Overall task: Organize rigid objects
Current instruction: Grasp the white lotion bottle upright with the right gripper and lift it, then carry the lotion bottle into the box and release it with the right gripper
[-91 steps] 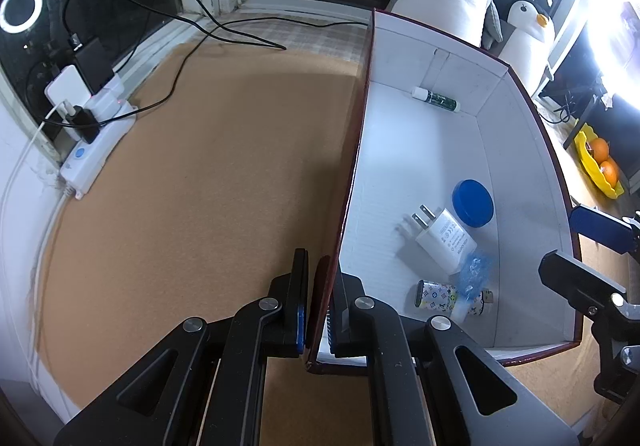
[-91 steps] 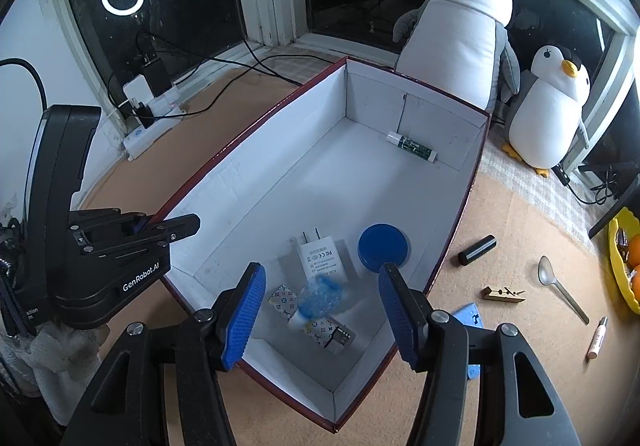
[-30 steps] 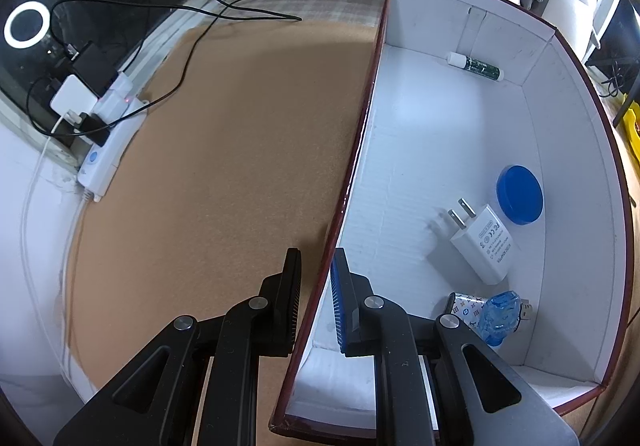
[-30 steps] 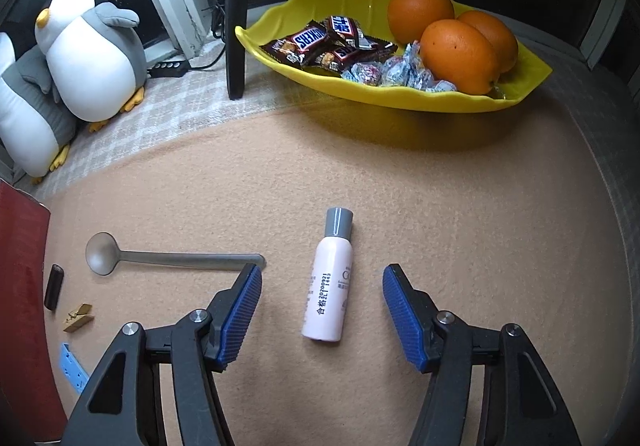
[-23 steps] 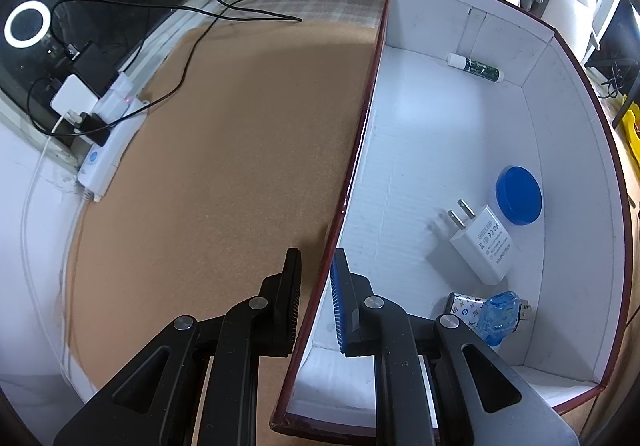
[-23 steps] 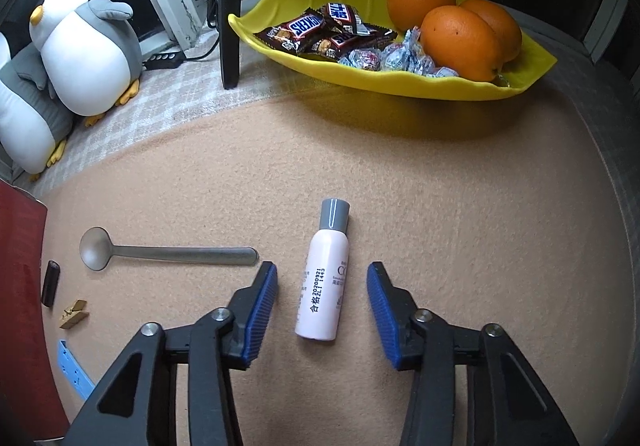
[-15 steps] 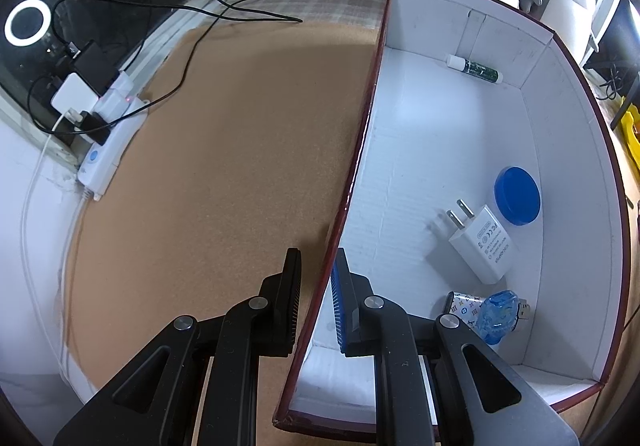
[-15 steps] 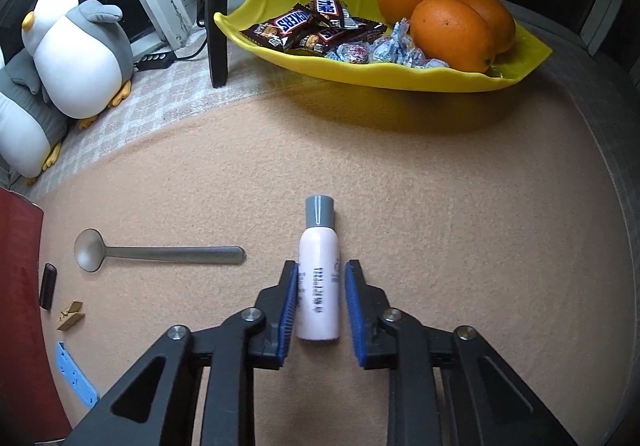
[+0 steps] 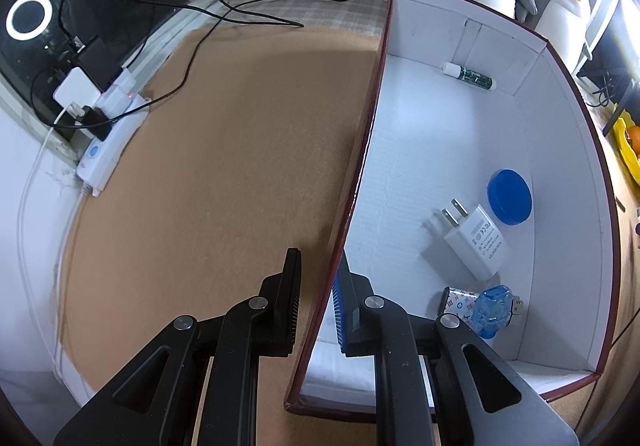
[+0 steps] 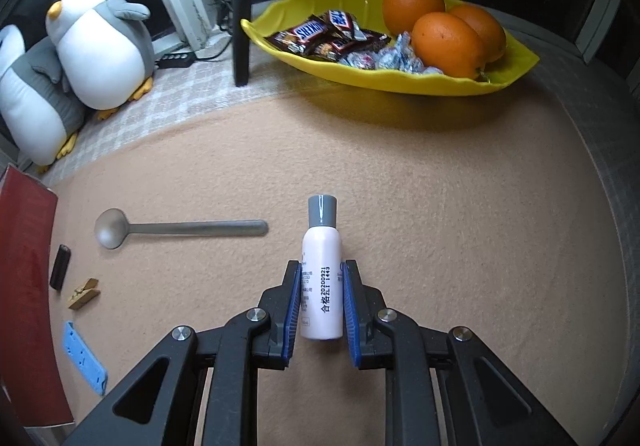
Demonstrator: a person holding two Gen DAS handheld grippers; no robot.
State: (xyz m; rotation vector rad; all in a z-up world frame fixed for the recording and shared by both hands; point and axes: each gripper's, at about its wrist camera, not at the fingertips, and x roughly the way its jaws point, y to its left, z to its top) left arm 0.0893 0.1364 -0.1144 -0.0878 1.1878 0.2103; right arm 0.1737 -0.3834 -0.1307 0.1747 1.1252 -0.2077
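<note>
A pale pink bottle (image 10: pixel 320 238) with a grey cap lies along my right gripper (image 10: pixel 322 266), whose blue pads press on both its sides; it is shut on the bottle over the tan mat. My left gripper (image 9: pixel 319 258) is shut on the near side wall of the dark red box (image 9: pixel 560 166), one finger outside and one inside. In the box's white interior lie a blue lid (image 9: pixel 509 202), a white charger (image 9: pixel 476 242), a green tube (image 9: pixel 472 75) and a patterned item under a crumpled blue thing (image 9: pixel 490 310).
On the mat left of the bottle lie a metal spoon (image 10: pixel 176 228), a black stick (image 10: pixel 60 266), a wooden clothespin (image 10: pixel 83 293) and a blue flat piece (image 10: pixel 85 358). A yellow dish (image 10: pixel 400 82) of oranges and sweets, penguin plush toys (image 10: pixel 102 46) and a power strip (image 9: pixel 112 142) border the area.
My right gripper went from above the box to the pink bottle, and its jaws closed from wide apart onto the bottle's sides. My left gripper stayed clamped on the box wall.
</note>
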